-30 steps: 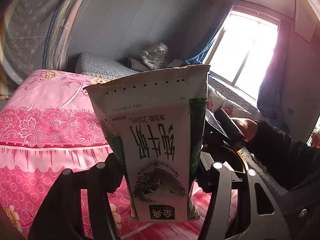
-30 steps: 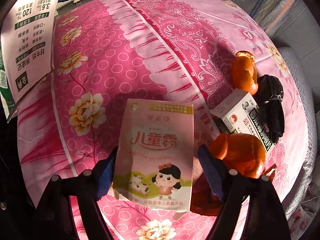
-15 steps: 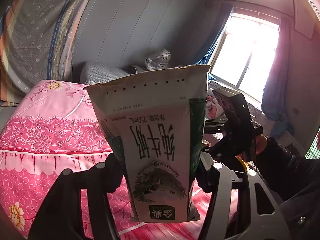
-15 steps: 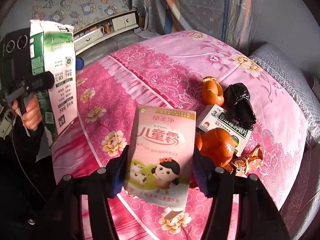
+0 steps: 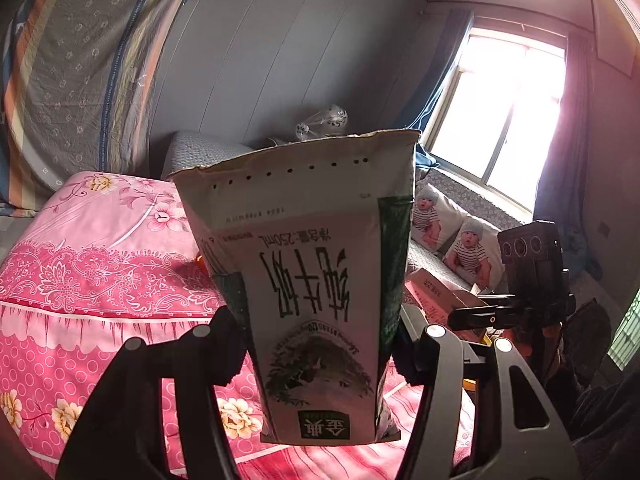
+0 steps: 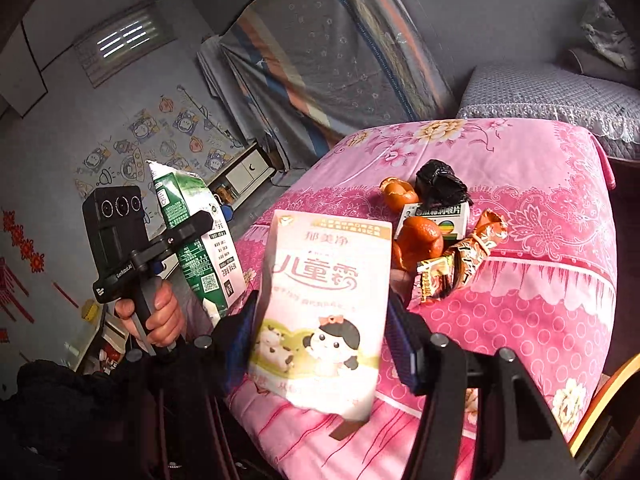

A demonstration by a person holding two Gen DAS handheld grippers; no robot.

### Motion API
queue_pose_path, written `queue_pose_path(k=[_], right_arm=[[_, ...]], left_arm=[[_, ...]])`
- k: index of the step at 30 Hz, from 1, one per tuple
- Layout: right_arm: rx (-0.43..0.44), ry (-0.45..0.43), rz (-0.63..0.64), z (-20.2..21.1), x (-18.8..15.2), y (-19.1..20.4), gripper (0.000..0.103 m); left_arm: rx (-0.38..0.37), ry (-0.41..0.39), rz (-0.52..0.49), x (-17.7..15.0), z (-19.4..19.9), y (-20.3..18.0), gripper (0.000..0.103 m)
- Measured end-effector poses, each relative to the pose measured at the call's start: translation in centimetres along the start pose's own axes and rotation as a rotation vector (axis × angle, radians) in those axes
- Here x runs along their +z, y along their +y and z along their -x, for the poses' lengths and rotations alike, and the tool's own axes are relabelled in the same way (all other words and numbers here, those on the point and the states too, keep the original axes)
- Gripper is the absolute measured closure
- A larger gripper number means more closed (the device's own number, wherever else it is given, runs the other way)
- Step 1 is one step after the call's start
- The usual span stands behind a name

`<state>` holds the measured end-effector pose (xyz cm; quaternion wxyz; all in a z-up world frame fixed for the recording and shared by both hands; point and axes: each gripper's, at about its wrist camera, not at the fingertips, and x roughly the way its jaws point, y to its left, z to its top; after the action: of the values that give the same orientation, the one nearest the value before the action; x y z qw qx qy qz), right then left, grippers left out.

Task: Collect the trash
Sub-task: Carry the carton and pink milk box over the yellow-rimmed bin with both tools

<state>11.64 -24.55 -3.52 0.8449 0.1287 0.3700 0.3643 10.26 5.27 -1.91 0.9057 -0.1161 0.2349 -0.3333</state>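
Observation:
My left gripper (image 5: 320, 344) is shut on a green-and-white milk carton (image 5: 312, 280), held upside down in the air; the carton also shows in the right wrist view (image 6: 196, 236). My right gripper (image 6: 320, 340) is shut on a pink-and-white children's cream box (image 6: 324, 300), lifted above the pink bedspread (image 6: 540, 280). On the bedspread lie orange peels (image 6: 416, 240), a crumpled black bag (image 6: 440, 184), a small white-and-green medicine box (image 6: 440, 216) and a shiny snack wrapper (image 6: 464, 264).
A grey cushioned bench (image 6: 560, 96) stands behind the bed. A window (image 5: 504, 140) and baby-print pillows (image 5: 452, 236) are to the right in the left wrist view. A low cabinet (image 6: 244, 172) stands by the far wall. A wooden rim (image 6: 600, 408) shows at lower right.
My right gripper has lifted the cream box off the bedspread and tilted up and back. My left gripper has kept hold of the milk carton and drifted slightly.

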Motion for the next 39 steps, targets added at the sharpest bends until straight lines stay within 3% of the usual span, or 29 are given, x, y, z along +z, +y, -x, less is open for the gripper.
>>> queue_pose_path(k=[9,30,39], right_arm=[[-0.051,-0.140,-0.163,6.0,-5.0,-4.3,0.048],[-0.258,-0.411,-0.364,17.8,-11.2,-10.7,0.047],[-0.412,-0.482,-0.453,21.5,-14.6,-12.8,0.047]], left_arm=[[-0.060,0.079,-0.045,0.0,-3.6,-3.9,0.048],[-0.229,0.218,-0.211,0.2,-12.8,-15.2,0.048],[-0.302,0.263,-0.267,0.1,-17.8,-19.5,0.048]])
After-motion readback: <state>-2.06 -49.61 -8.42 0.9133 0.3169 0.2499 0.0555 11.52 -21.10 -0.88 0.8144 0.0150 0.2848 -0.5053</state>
